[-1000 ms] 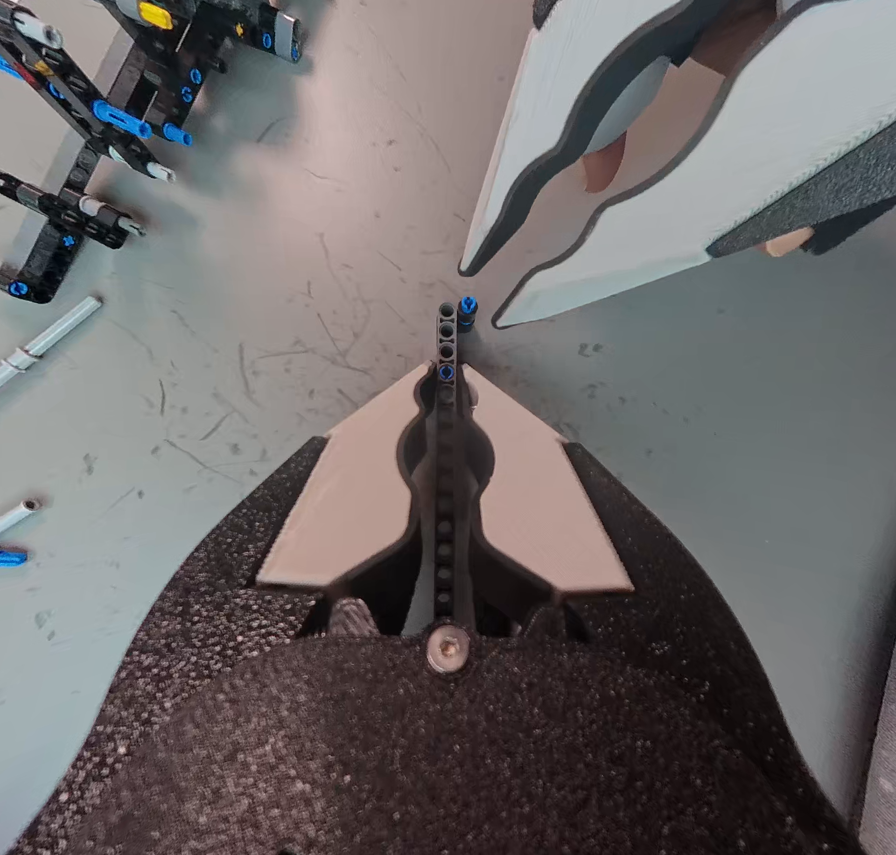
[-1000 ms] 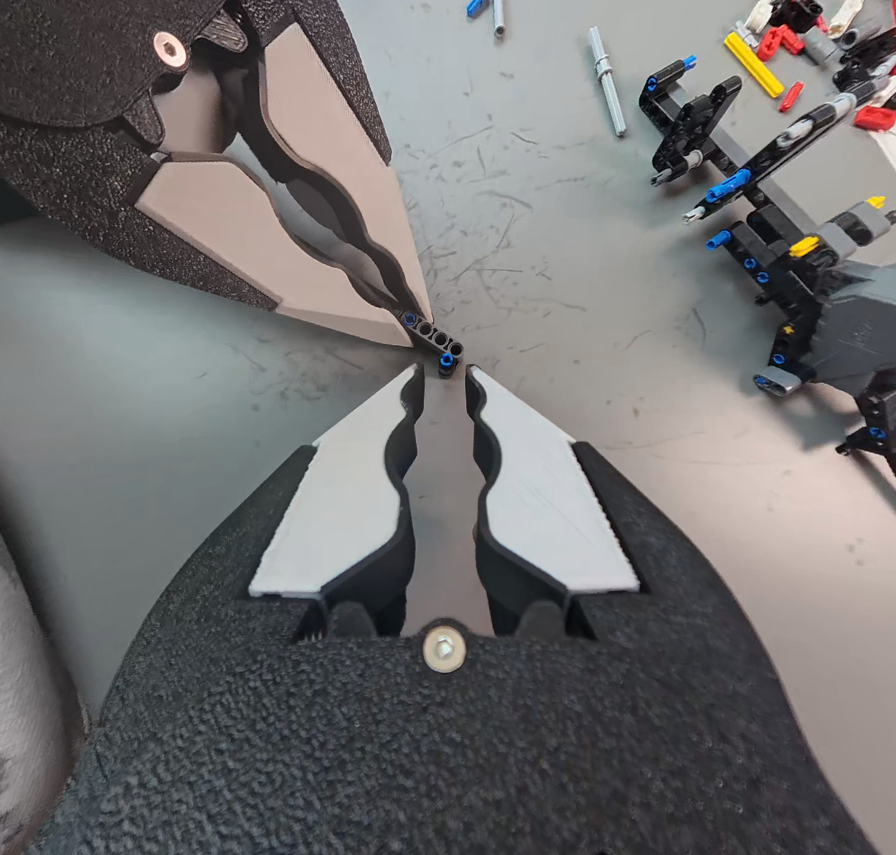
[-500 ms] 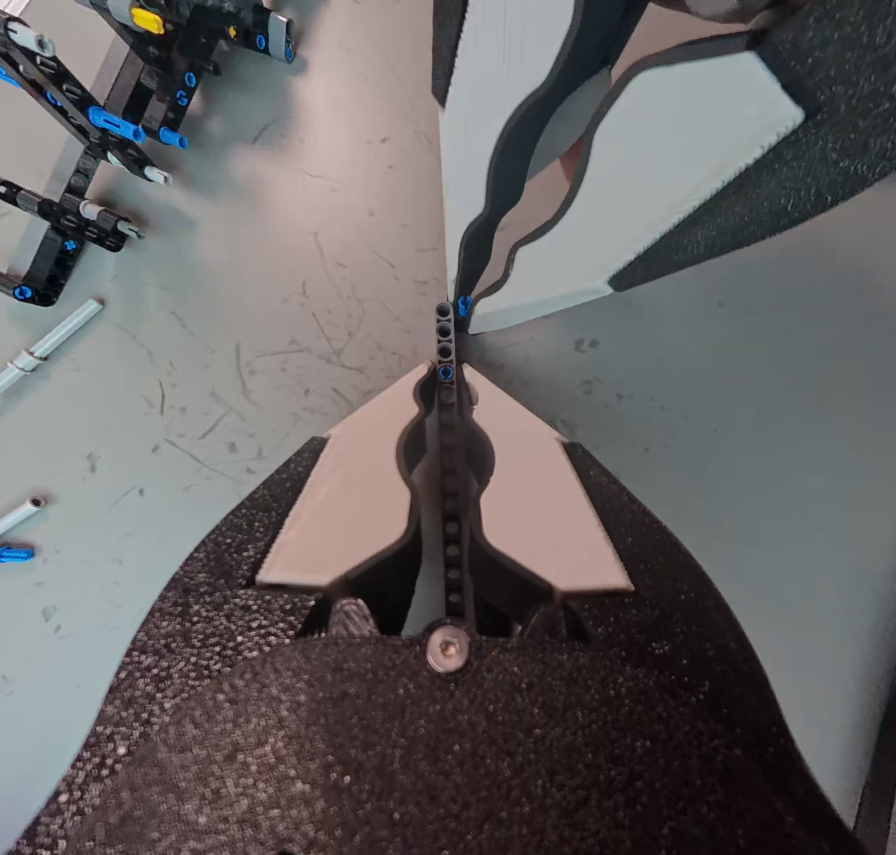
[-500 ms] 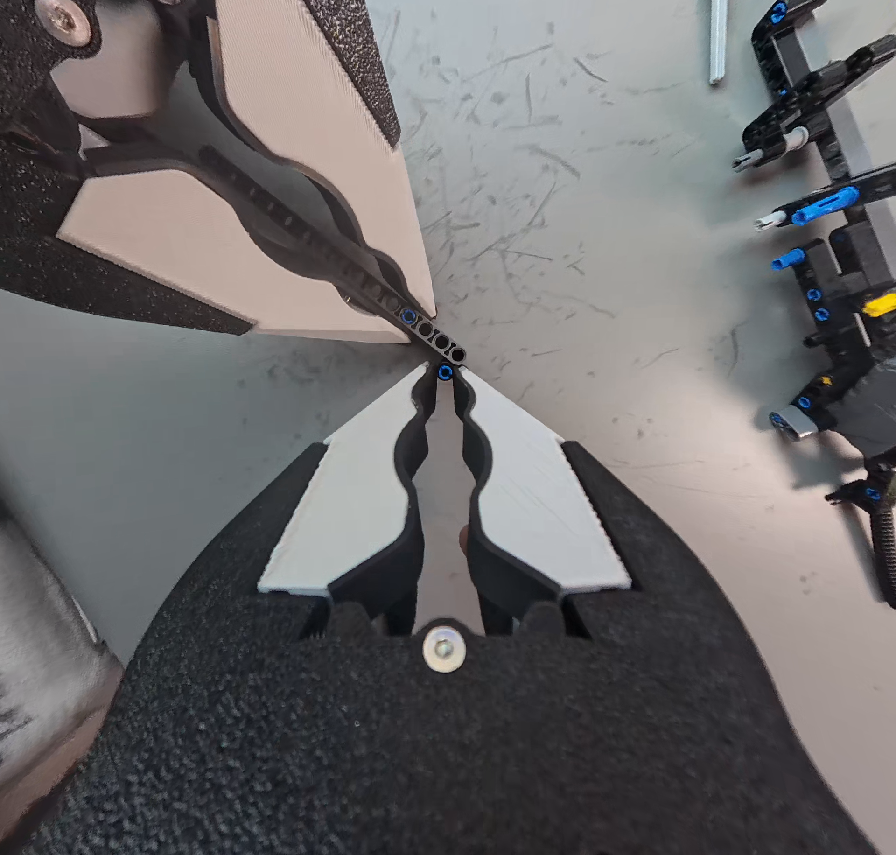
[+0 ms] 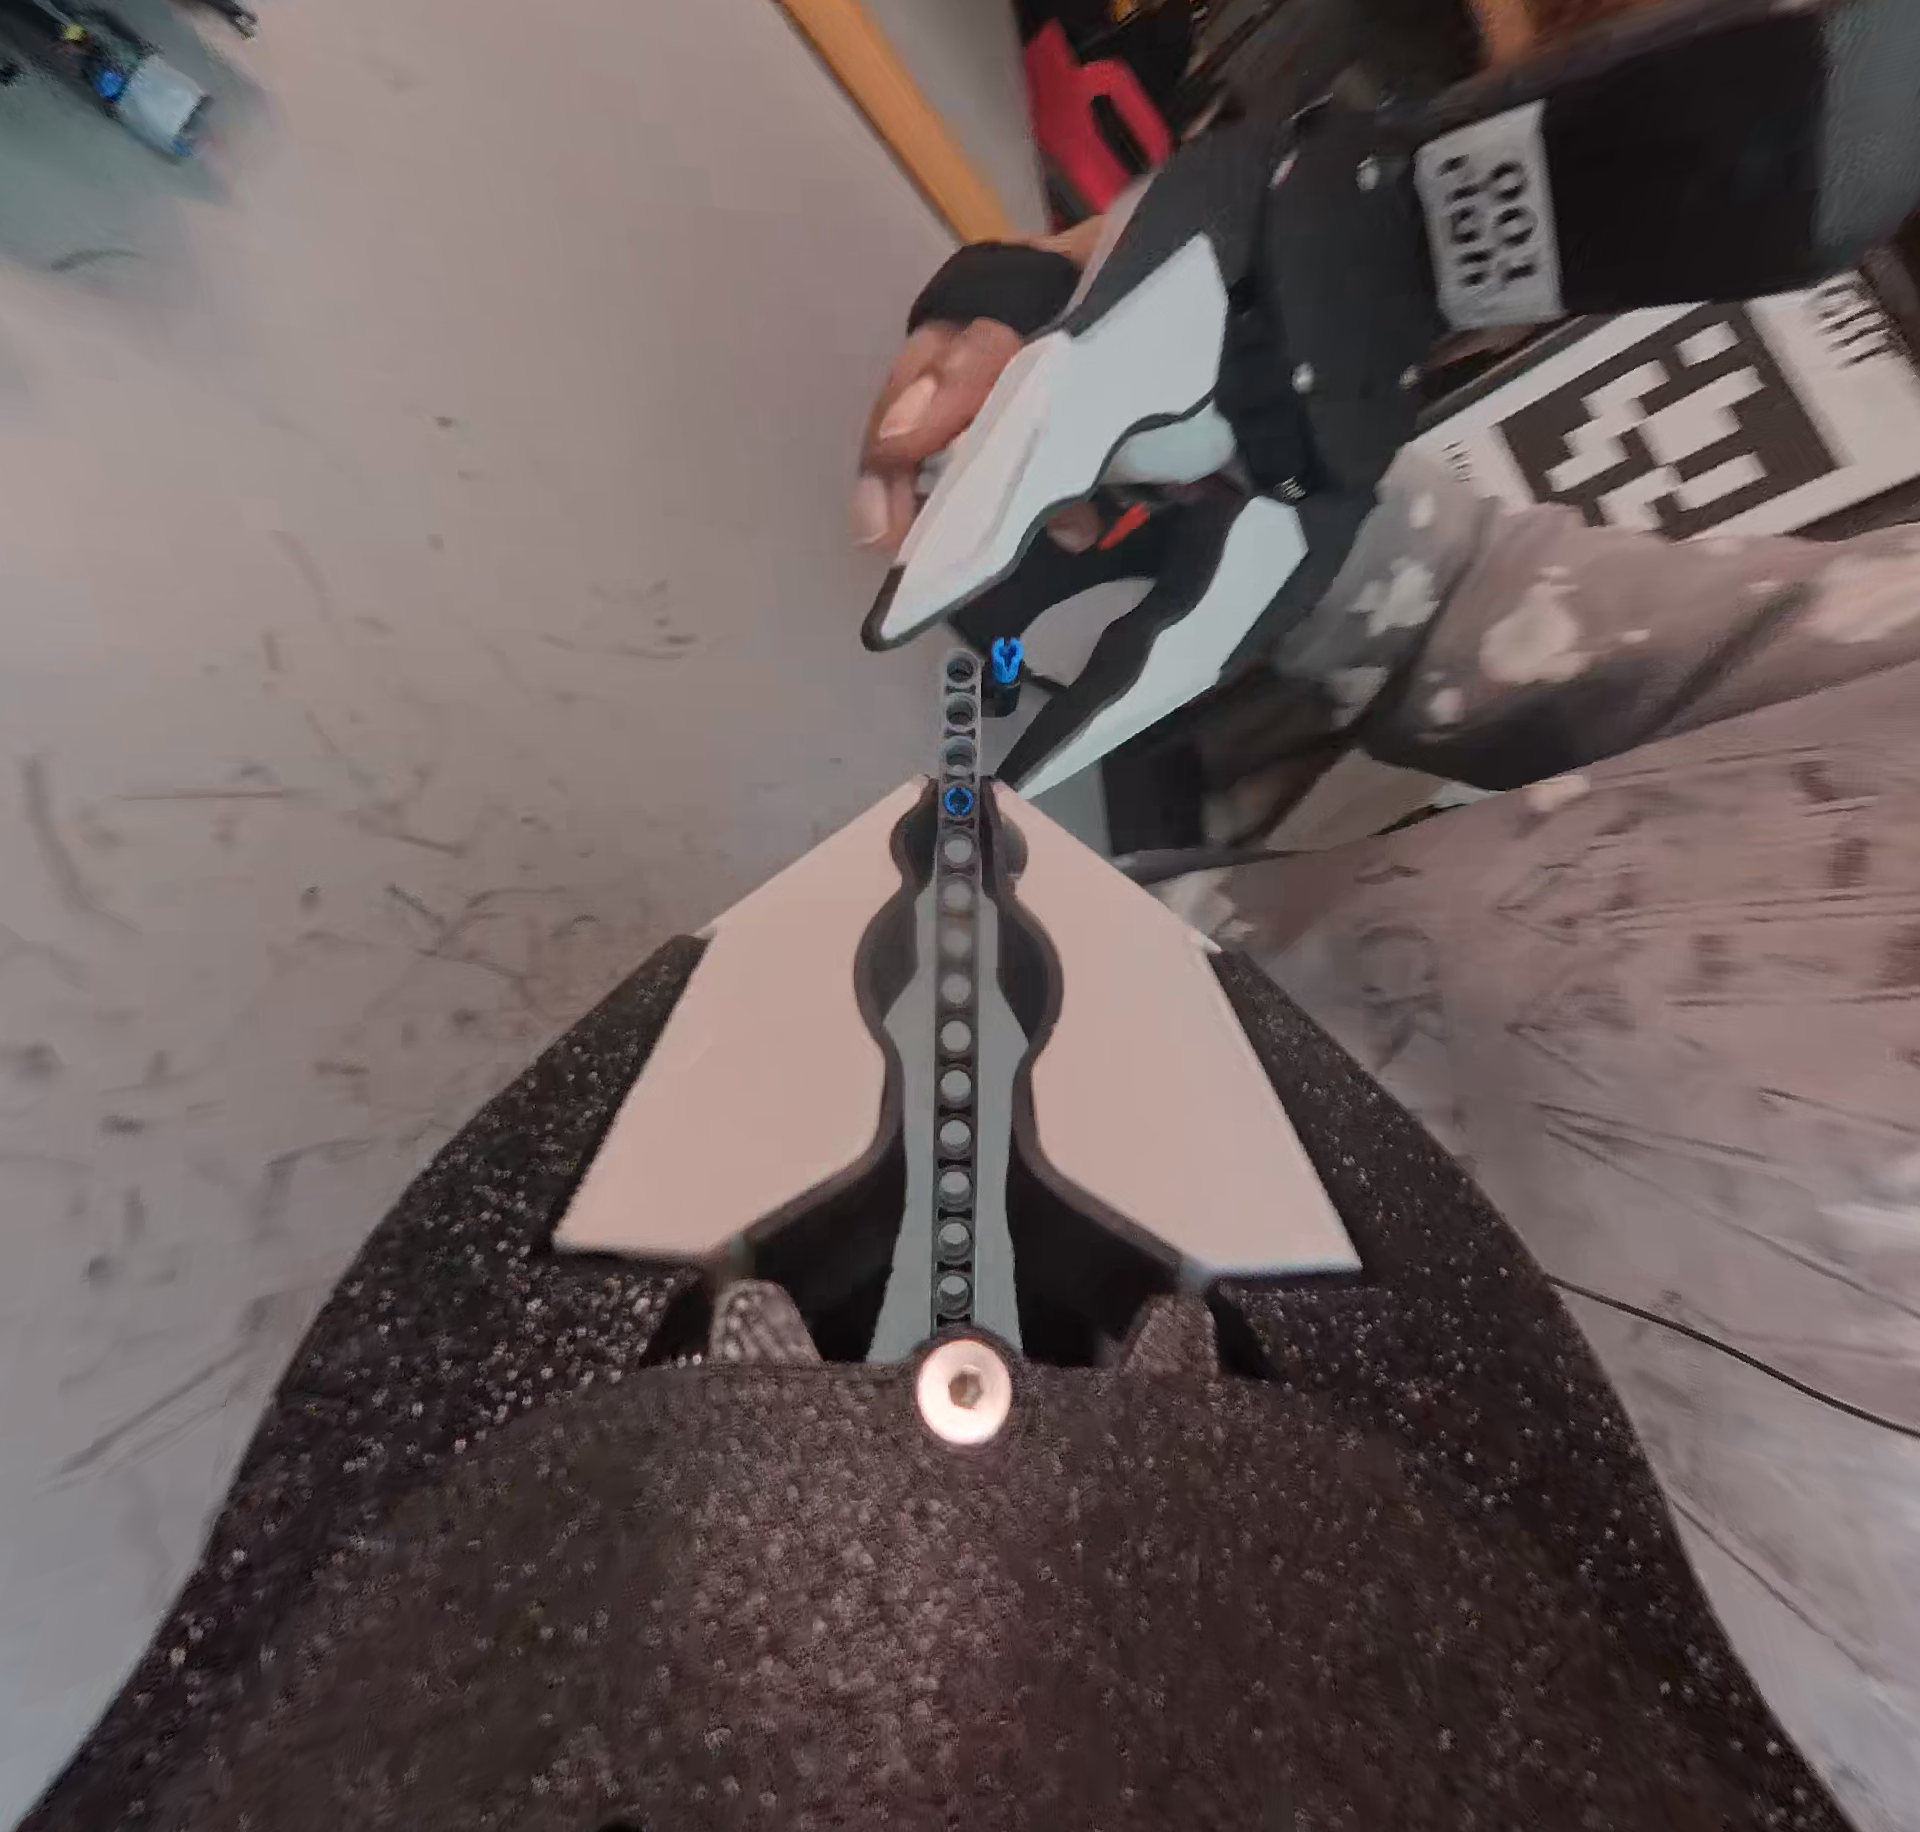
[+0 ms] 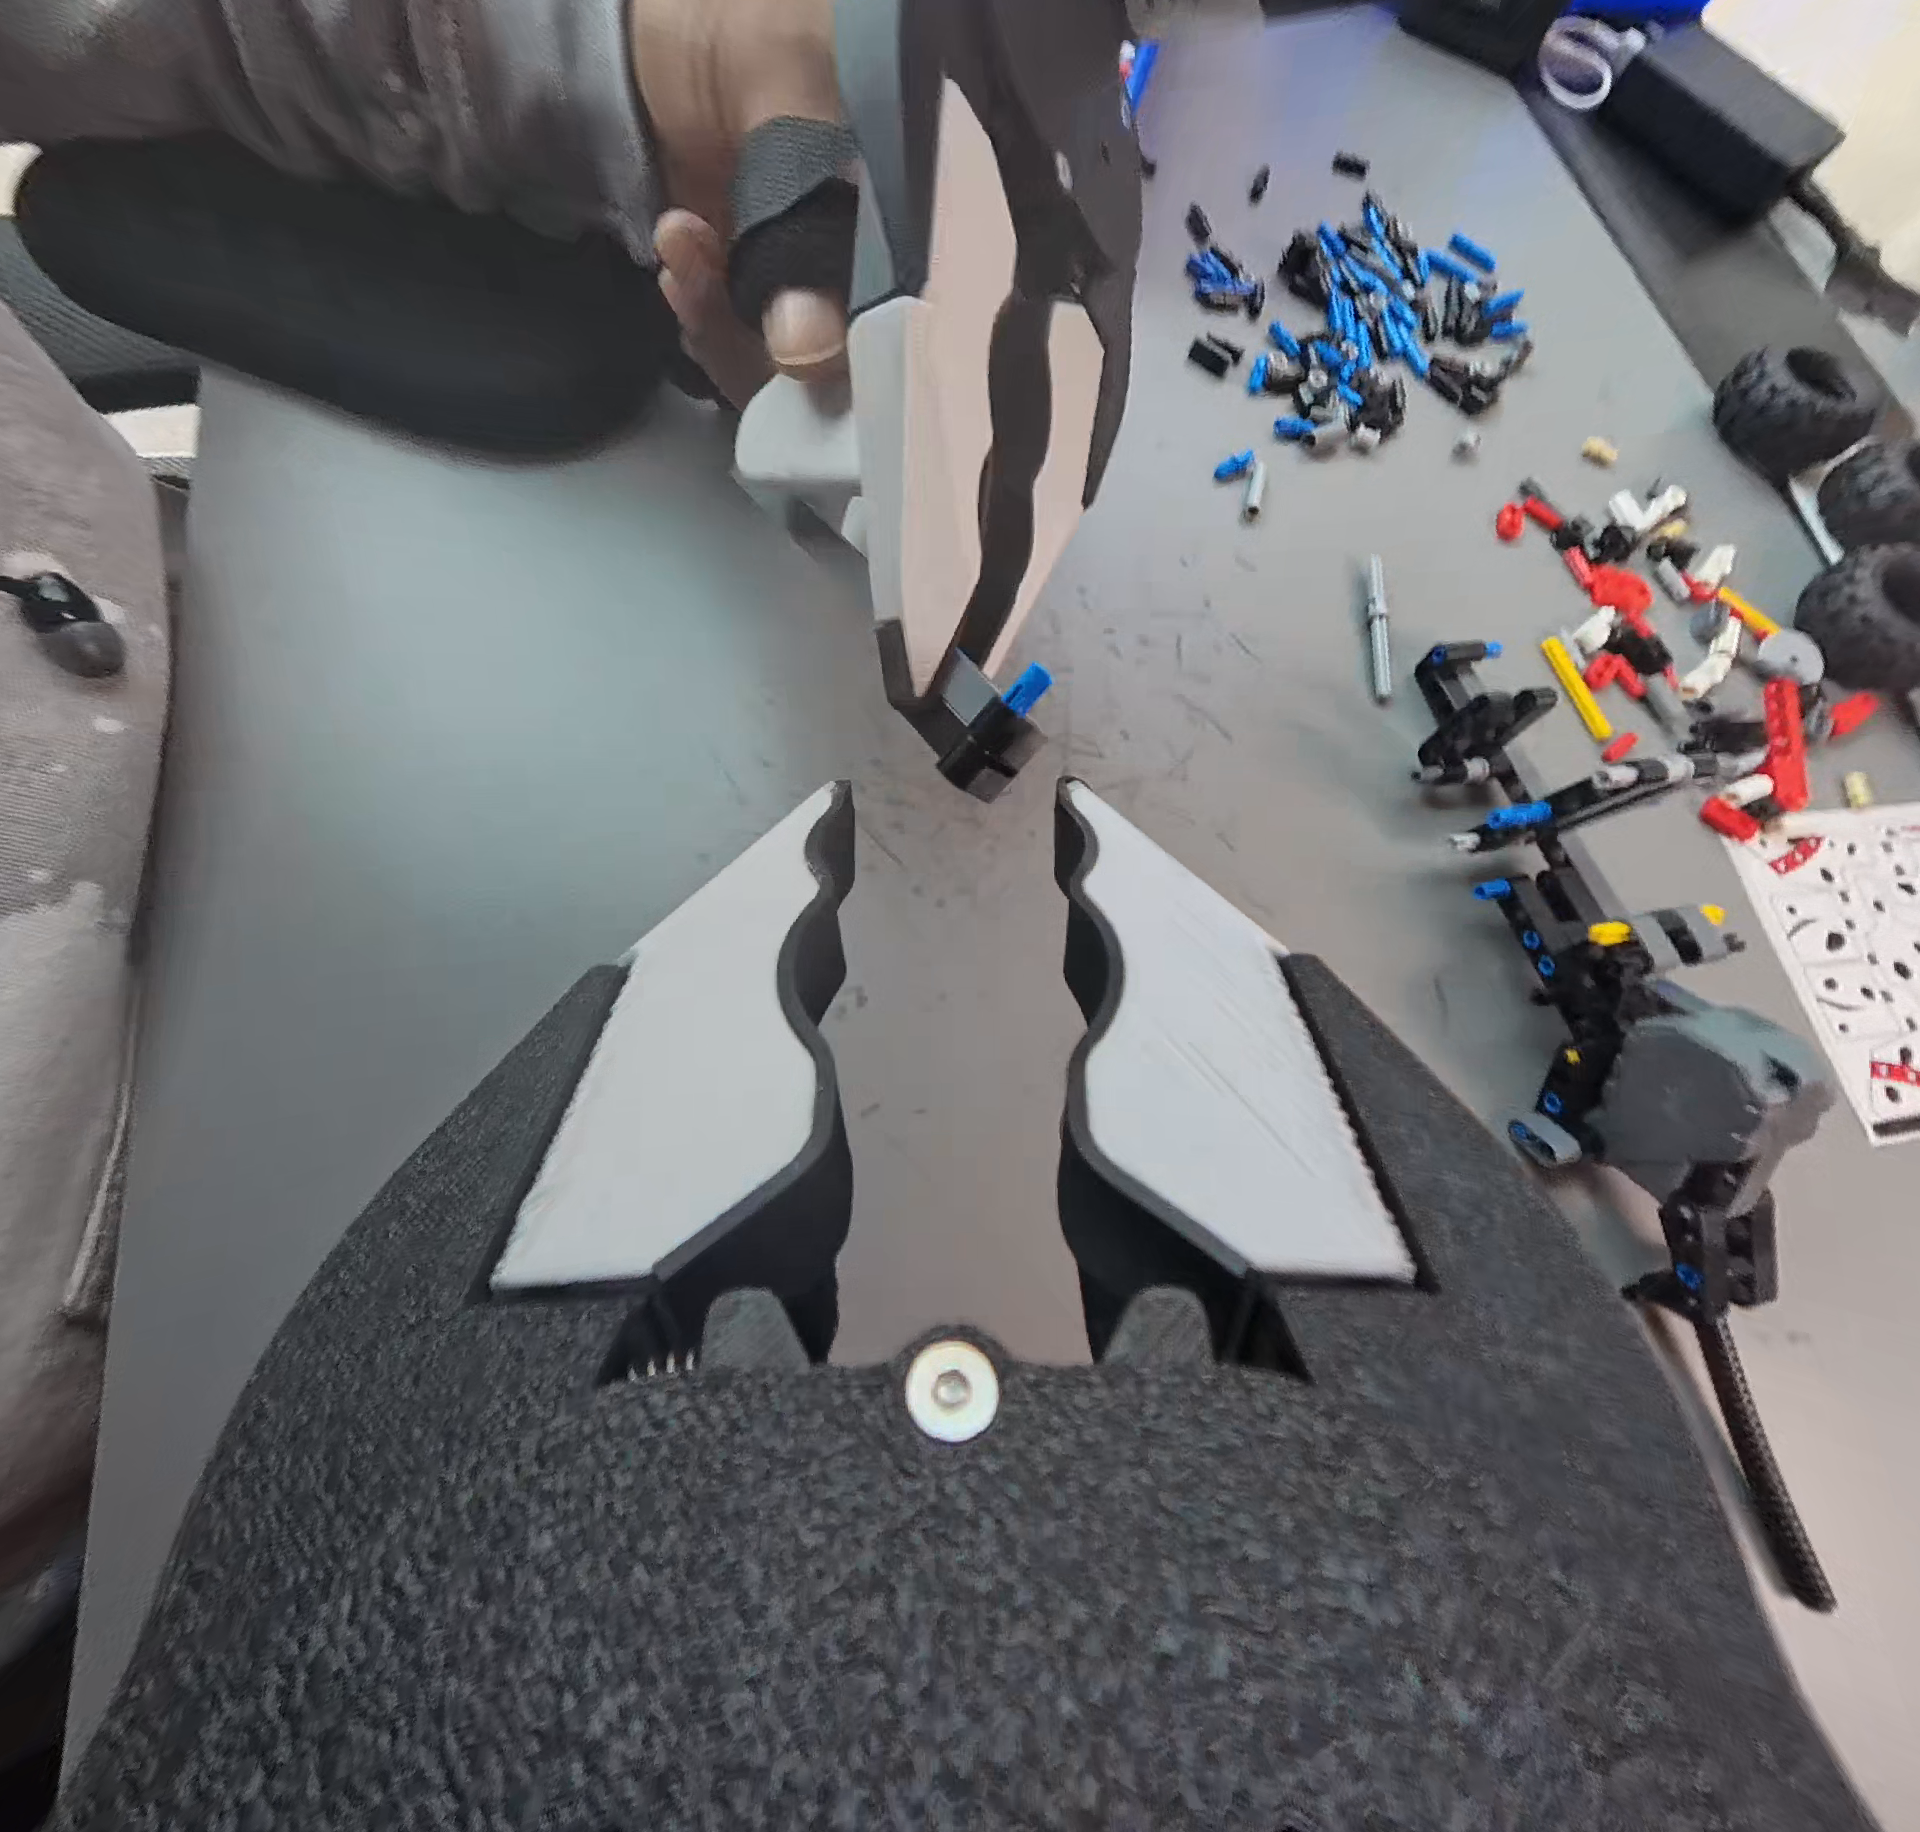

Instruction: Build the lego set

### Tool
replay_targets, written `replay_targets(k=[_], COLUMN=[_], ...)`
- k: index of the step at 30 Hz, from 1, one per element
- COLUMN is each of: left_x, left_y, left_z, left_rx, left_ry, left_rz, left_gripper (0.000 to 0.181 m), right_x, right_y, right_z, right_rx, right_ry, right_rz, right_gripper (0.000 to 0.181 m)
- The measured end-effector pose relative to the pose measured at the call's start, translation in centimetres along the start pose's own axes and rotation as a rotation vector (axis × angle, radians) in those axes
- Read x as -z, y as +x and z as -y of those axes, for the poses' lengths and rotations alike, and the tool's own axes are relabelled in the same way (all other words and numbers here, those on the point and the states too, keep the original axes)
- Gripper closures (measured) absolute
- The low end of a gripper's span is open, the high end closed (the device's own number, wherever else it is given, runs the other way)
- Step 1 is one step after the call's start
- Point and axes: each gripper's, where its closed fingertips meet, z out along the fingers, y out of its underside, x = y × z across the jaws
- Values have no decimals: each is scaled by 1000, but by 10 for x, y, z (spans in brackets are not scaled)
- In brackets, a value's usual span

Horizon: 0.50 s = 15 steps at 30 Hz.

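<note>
The left hand-held gripper is pinched on a long black holed beam that runs back between its fingers, the tip jutting forward with a blue pin seated at its end. The right hand-held gripper stands spread and empty just beside that tip, above the grey counter. A bare hand grips the left tool from above. The half-built black model and loose parts pile lie well apart; motion blur softens their details.
</note>
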Motion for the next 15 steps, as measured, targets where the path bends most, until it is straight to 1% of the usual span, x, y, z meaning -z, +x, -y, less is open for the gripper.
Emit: replay_targets(k=[1, 4, 6, 11, 15], left_x=[3, 6, 6, 4, 5], left_y=[9, 26, 35, 44, 46], left_z=[4, 10, 12, 13, 14], left_rx=[18, 51, 66, 82, 93], left_ry=[23, 65, 80, 91, 104], left_rz=[-70, -208, -270, -333, -356], left_gripper=[172, 172, 172, 172, 172], right_x=[3, 11, 14, 18, 20], right_y=[-2, -5, -3, -6, -8], right_z=[7, 22, 28, 43, 47], right_rx=[4, 0, 2, -9, 15], right_ry=[40, 123, 160, 239, 258], right_rz=[4, 13, 11, 71, 109], right_gripper=[143, 145, 146, 150, 155])
